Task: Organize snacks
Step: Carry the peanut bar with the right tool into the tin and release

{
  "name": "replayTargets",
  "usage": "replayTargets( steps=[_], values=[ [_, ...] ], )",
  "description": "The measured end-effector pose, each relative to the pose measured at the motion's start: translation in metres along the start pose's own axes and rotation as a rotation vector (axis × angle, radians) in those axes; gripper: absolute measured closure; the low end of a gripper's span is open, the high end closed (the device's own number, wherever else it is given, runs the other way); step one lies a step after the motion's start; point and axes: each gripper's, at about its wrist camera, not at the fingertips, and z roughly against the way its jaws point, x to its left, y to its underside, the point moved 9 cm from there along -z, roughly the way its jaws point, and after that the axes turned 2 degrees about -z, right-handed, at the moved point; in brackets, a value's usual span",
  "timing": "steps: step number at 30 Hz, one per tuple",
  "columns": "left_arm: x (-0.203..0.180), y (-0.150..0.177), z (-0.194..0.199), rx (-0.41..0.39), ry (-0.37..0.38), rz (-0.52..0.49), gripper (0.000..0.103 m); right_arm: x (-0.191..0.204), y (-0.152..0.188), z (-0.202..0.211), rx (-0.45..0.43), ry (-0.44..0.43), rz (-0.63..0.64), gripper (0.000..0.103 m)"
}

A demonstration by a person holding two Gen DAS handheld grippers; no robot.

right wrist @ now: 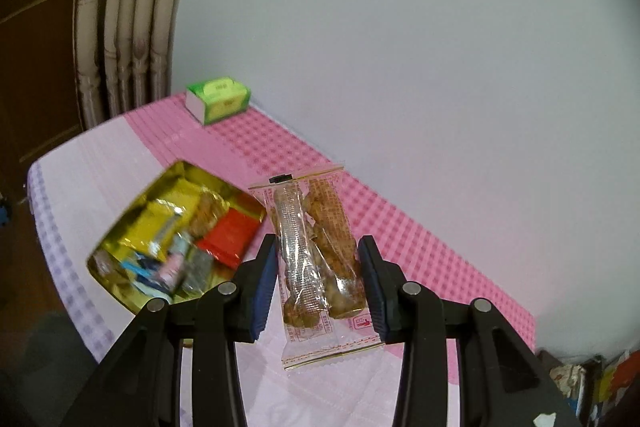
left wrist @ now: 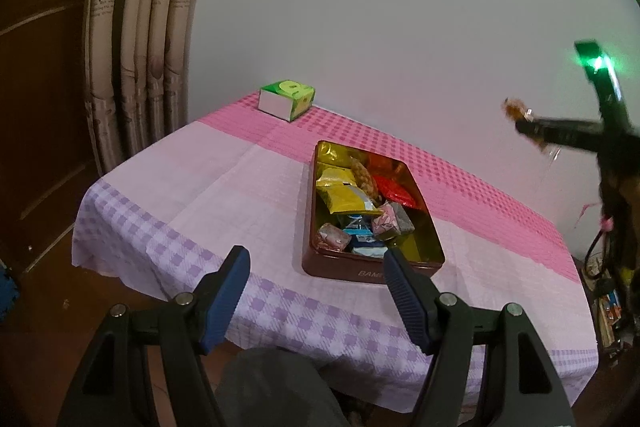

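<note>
A dark red tin (left wrist: 344,269) with a gold inside sits on the checked tablecloth and holds several wrapped snacks: yellow, red, blue and patterned packets. It also shows in the right wrist view (right wrist: 116,291), left of the fingers. My right gripper (right wrist: 318,259) is shut on a clear packet of brown snacks (right wrist: 320,247), held in the air above the table, right of the tin. In the left wrist view the right gripper (left wrist: 524,123) appears high at the right. My left gripper (left wrist: 316,267) is open and empty, just in front of the tin.
A green and white box (left wrist: 287,99) stands at the table's far left corner by the white wall; it also shows in the right wrist view (right wrist: 218,101). Curtains (left wrist: 140,67) hang at the left. Clutter (right wrist: 592,379) lies off the table's right end.
</note>
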Motion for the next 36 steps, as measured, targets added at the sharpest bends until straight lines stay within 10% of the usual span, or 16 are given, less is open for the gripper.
replayTargets(
  steps=[13, 36],
  values=[
    [0.013, 0.003, -0.003, 0.016, -0.085, 0.007, 0.032, 0.062, -0.019, 0.016, -0.036, -0.083, 0.006, 0.066],
    [0.026, 0.007, -0.022, 0.074, -0.091, 0.064, 0.032, 0.153, 0.083, -0.097, 0.187, -0.261, -0.171, 0.066]
  ],
)
